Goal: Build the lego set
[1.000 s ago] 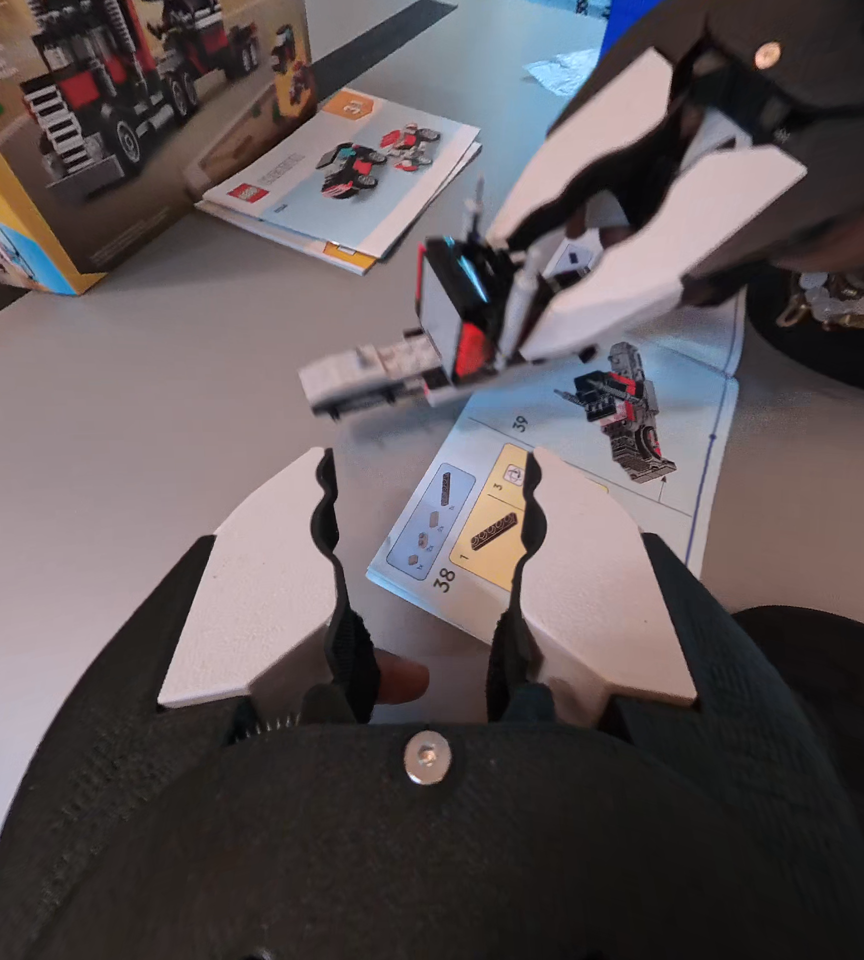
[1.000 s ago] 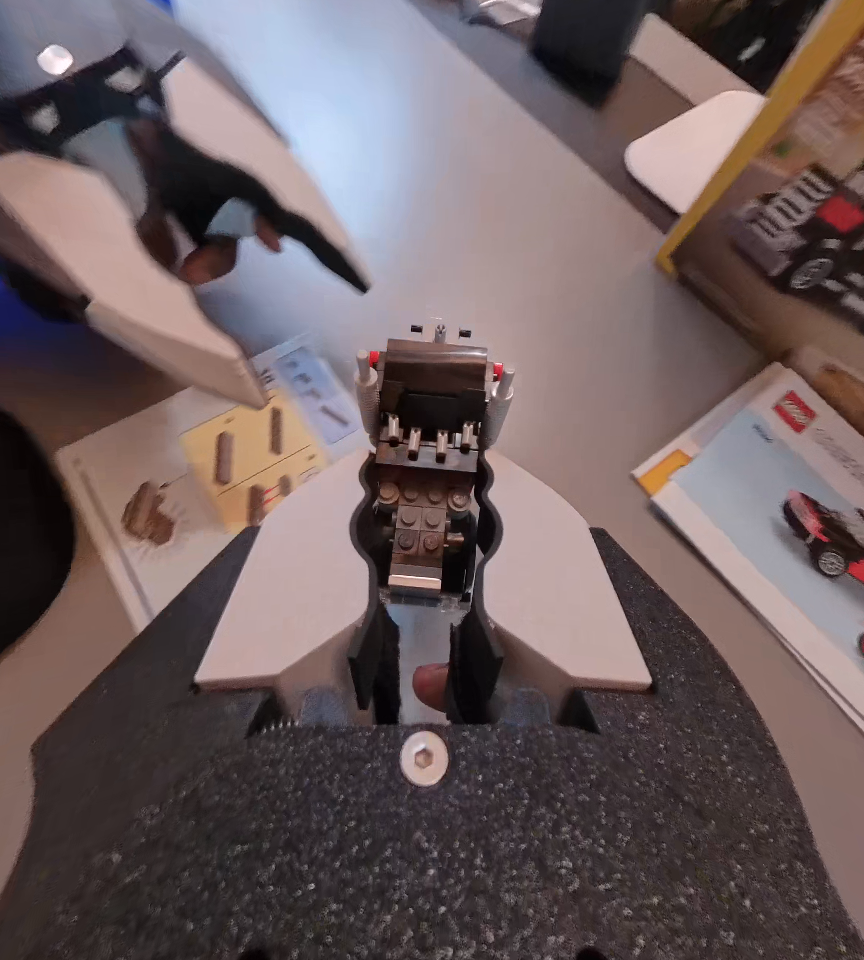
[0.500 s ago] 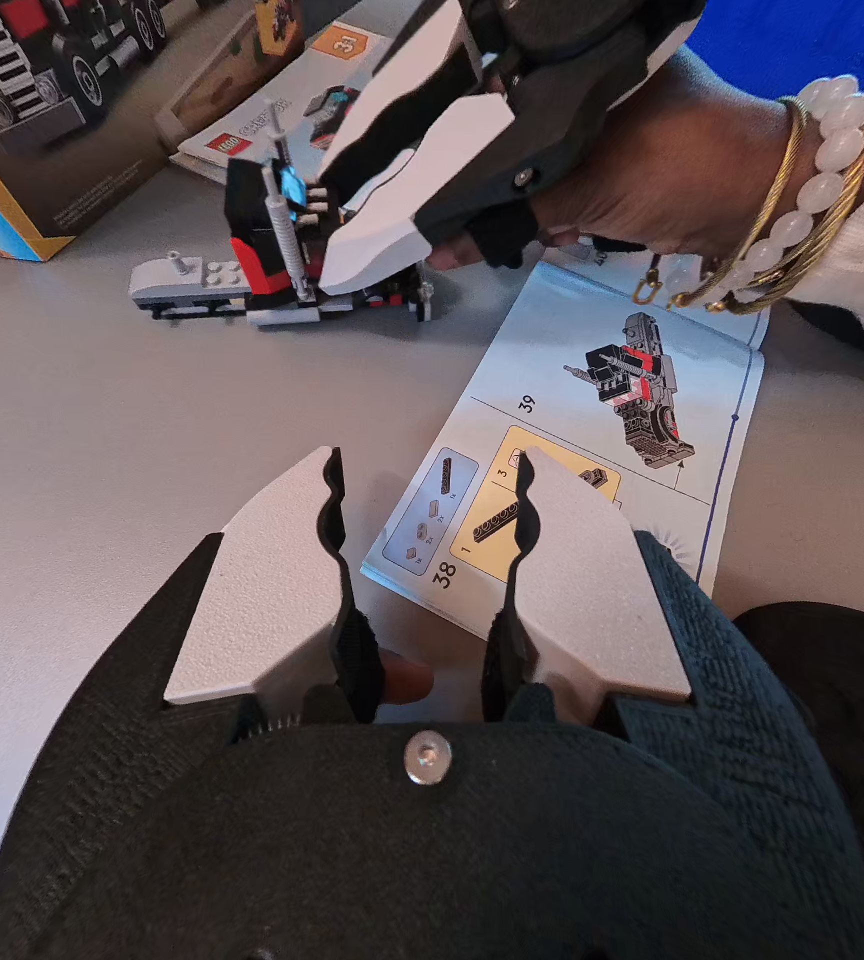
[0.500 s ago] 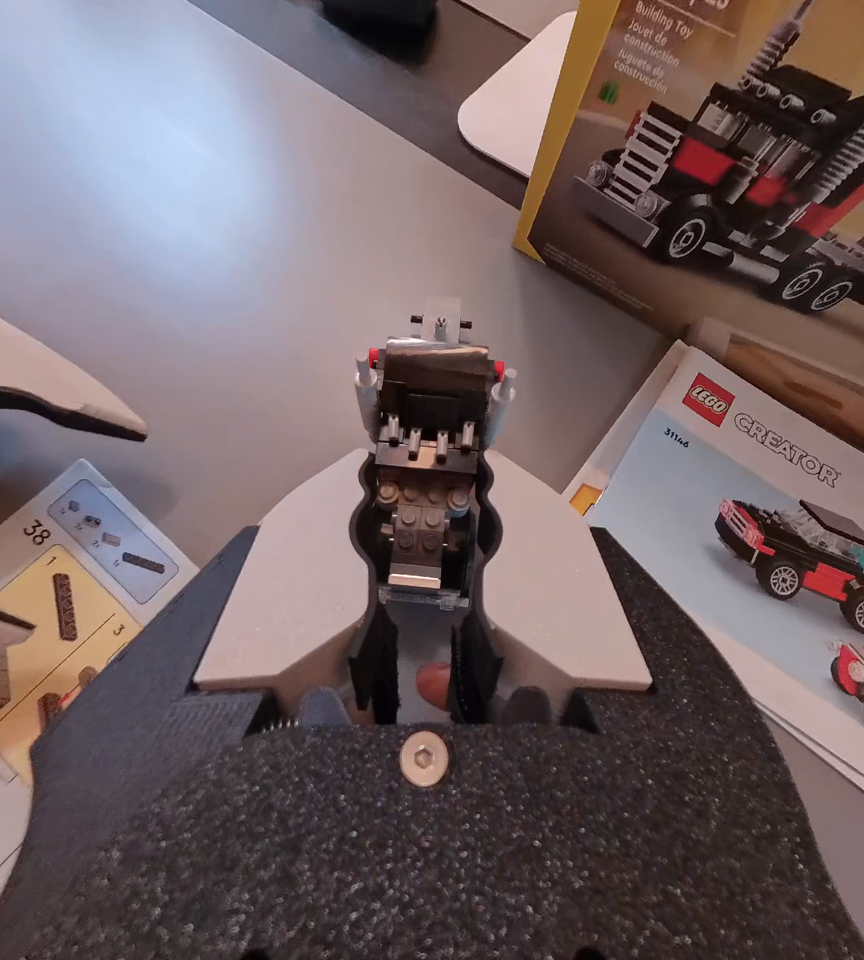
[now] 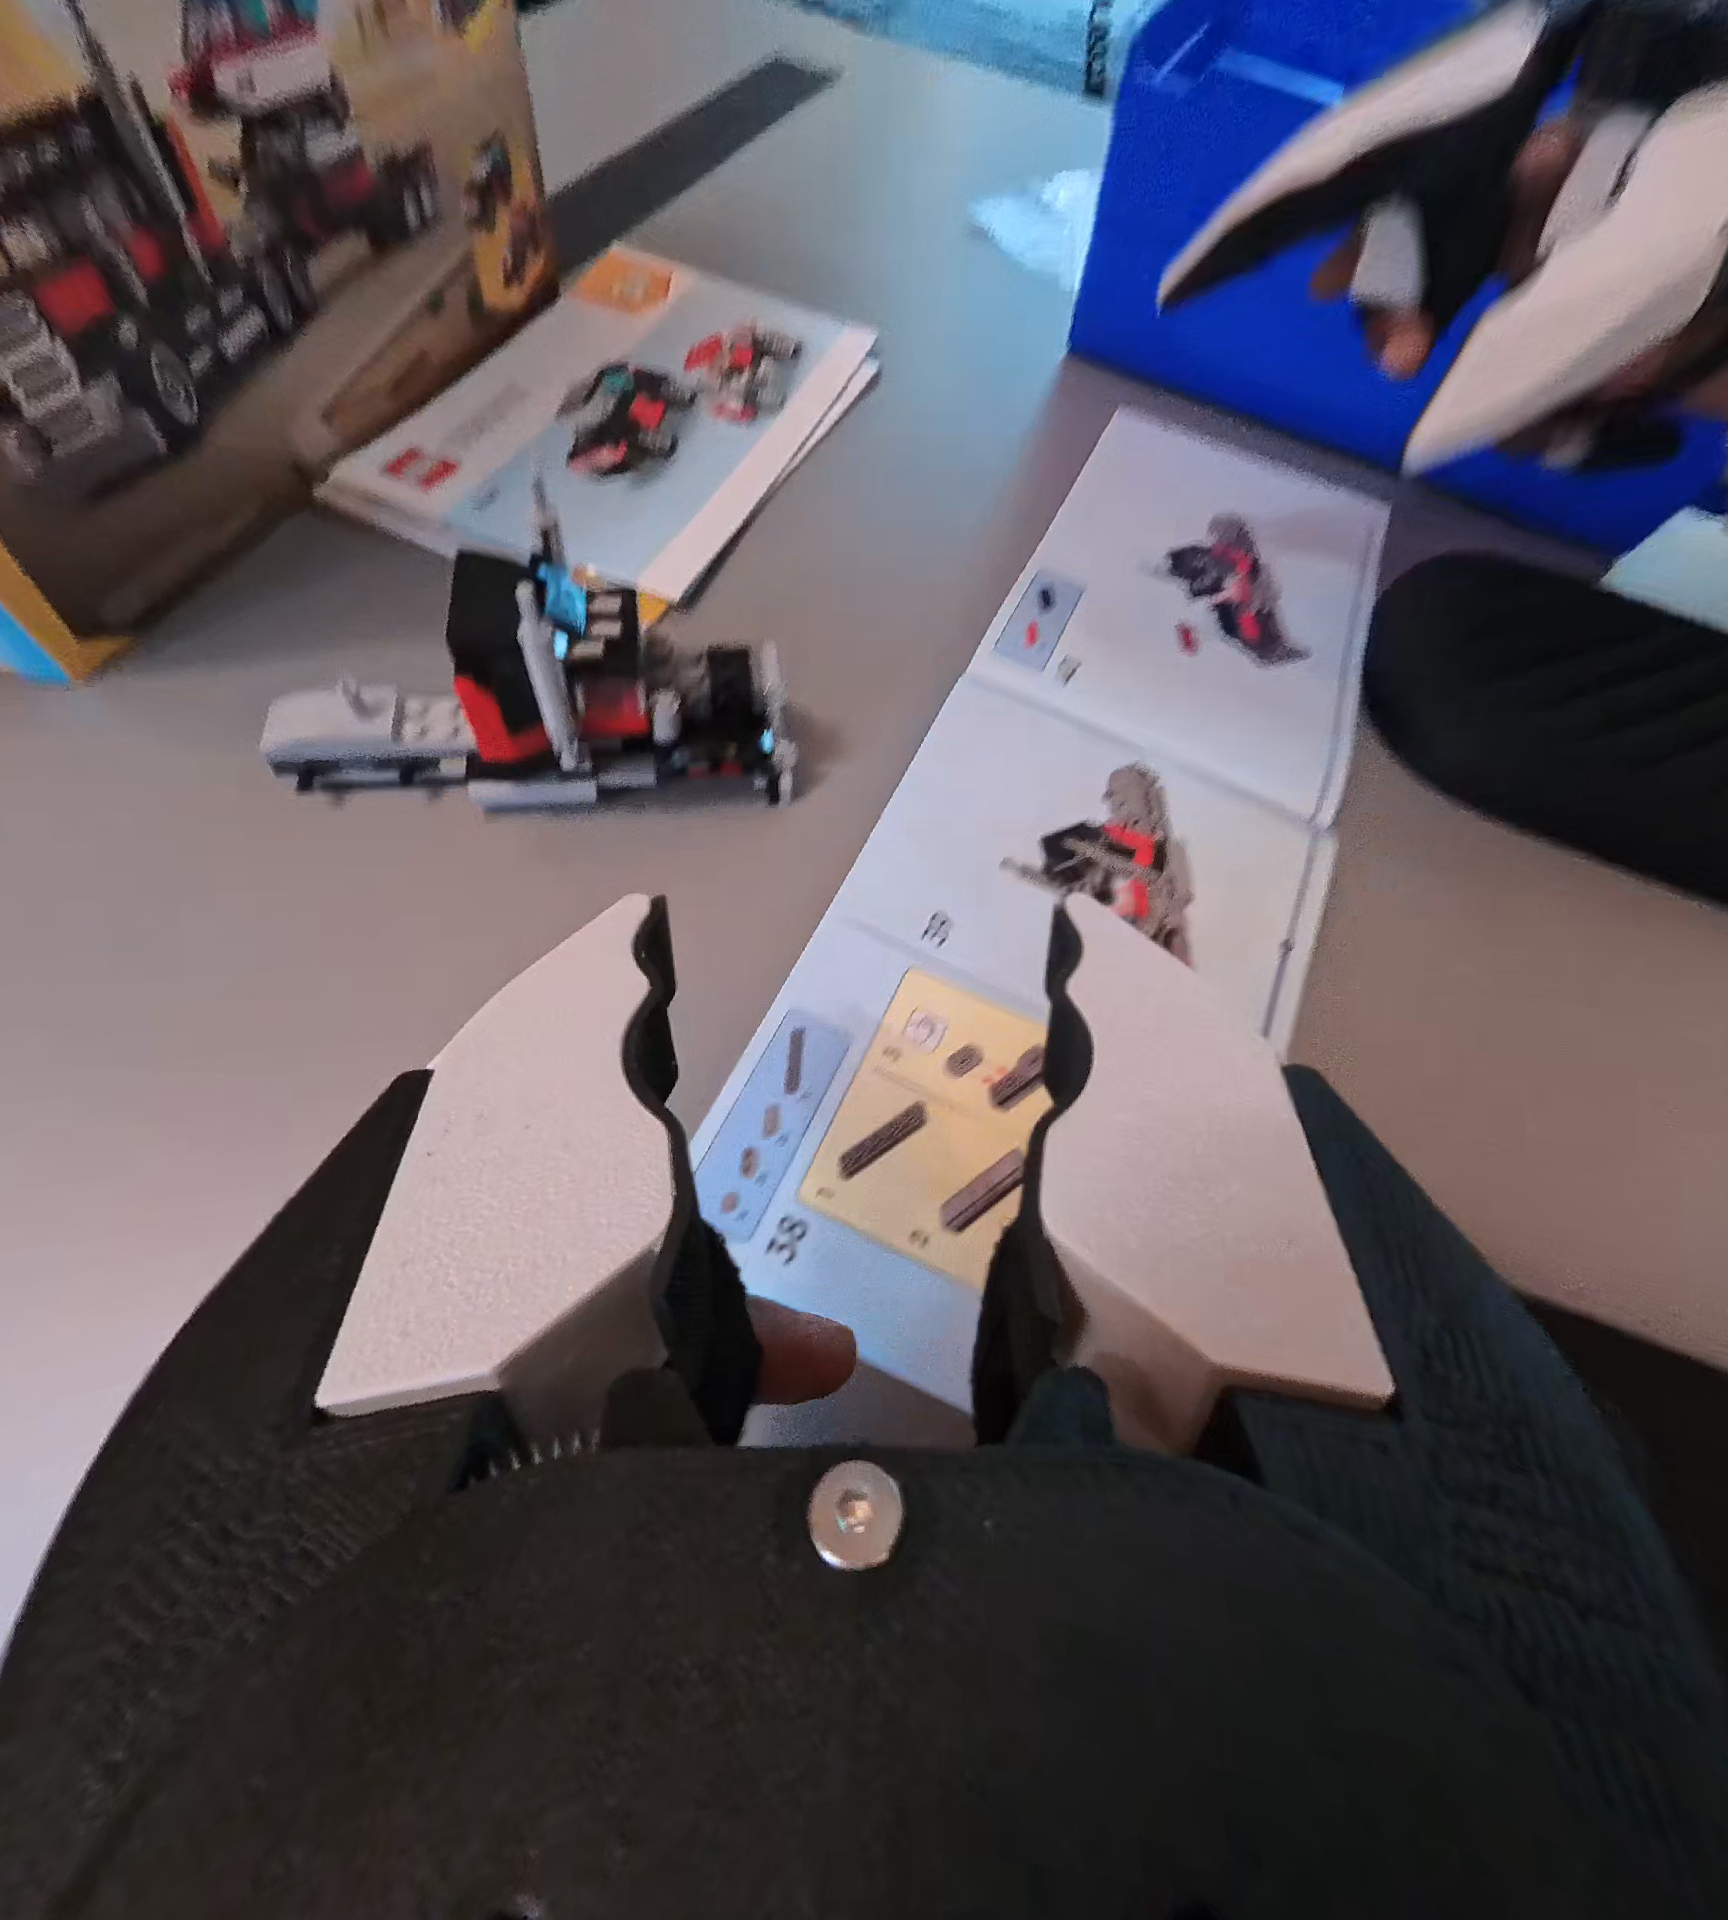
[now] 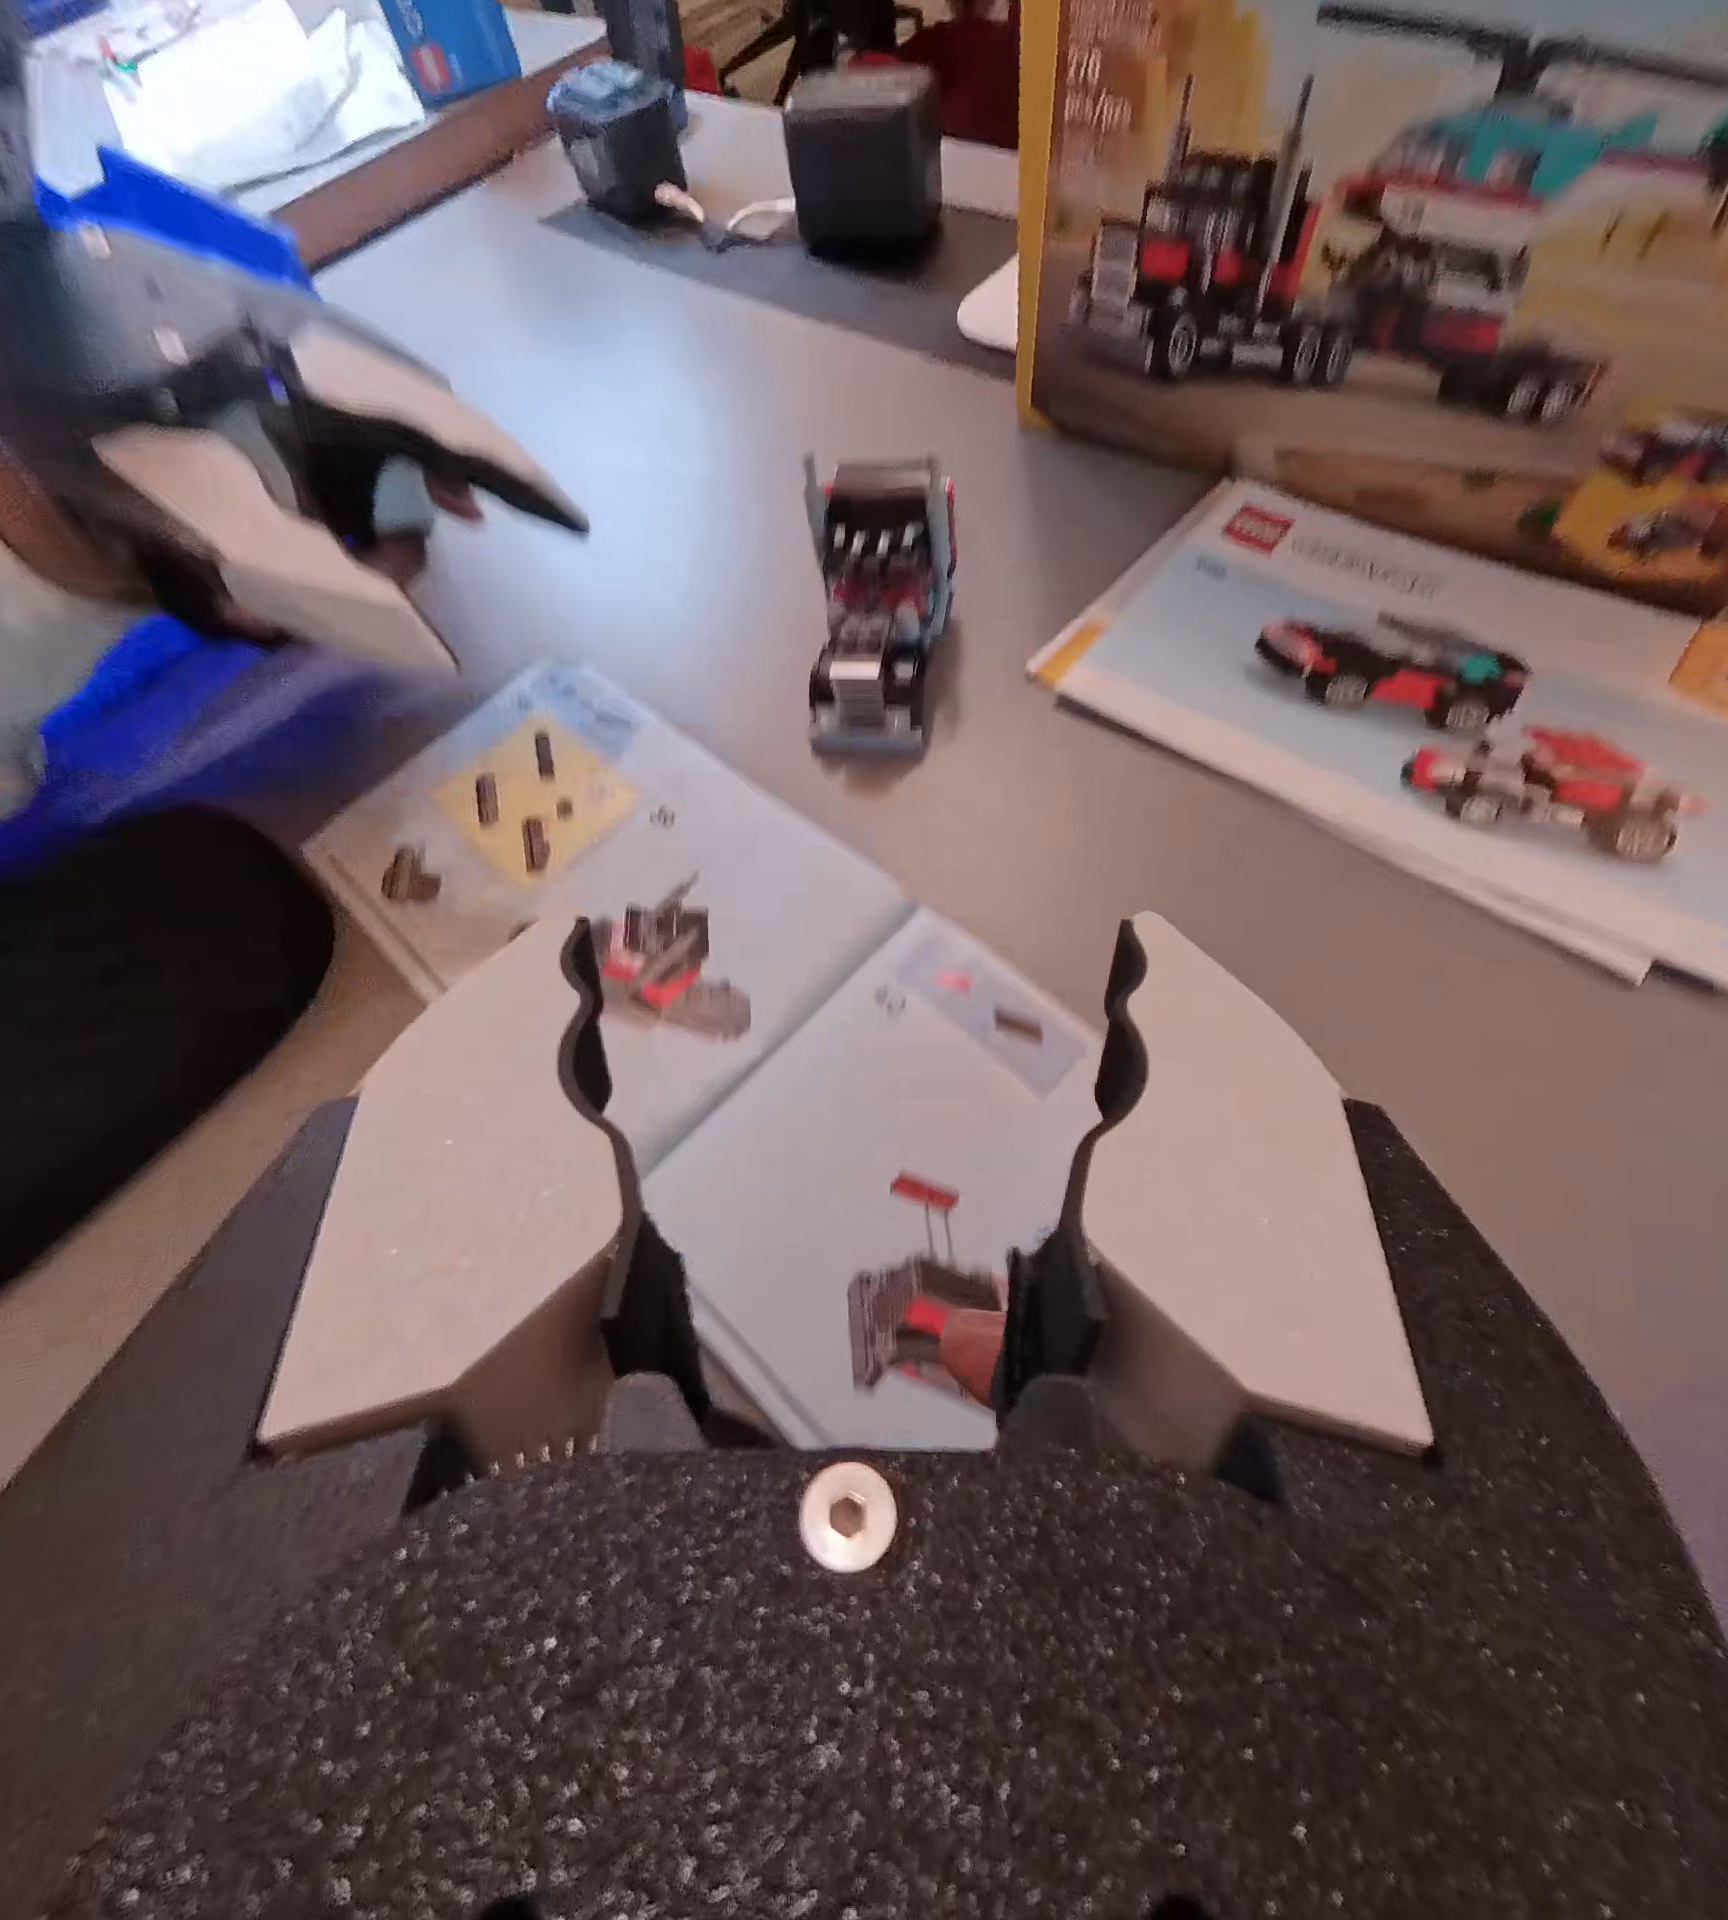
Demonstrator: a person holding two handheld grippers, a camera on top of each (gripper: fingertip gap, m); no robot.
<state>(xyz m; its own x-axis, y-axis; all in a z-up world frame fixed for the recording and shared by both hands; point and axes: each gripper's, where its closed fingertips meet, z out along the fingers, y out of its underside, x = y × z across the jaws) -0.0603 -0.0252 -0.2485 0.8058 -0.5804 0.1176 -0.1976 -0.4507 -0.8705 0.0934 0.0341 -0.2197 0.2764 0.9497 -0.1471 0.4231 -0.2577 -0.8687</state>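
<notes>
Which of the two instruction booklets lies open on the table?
The open booklet is the one under the left gripper, showing build steps. The other booklet lies closed by the box, with its cover up.

We find the box (image 5: pixel 164 260) cut off at left, its artwork blurred; the right gripper (image 5: pixel 1359 343) smeared, partly out of frame.

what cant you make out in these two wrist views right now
- Black, red and grey brick truck: small parts smeared by motion blur, both views.
- Open instruction booklet: partly covered by the right gripper; in the left view, by the left gripper.
- Blue plastic bin: contents unseen, cut by the top edge.
</notes>
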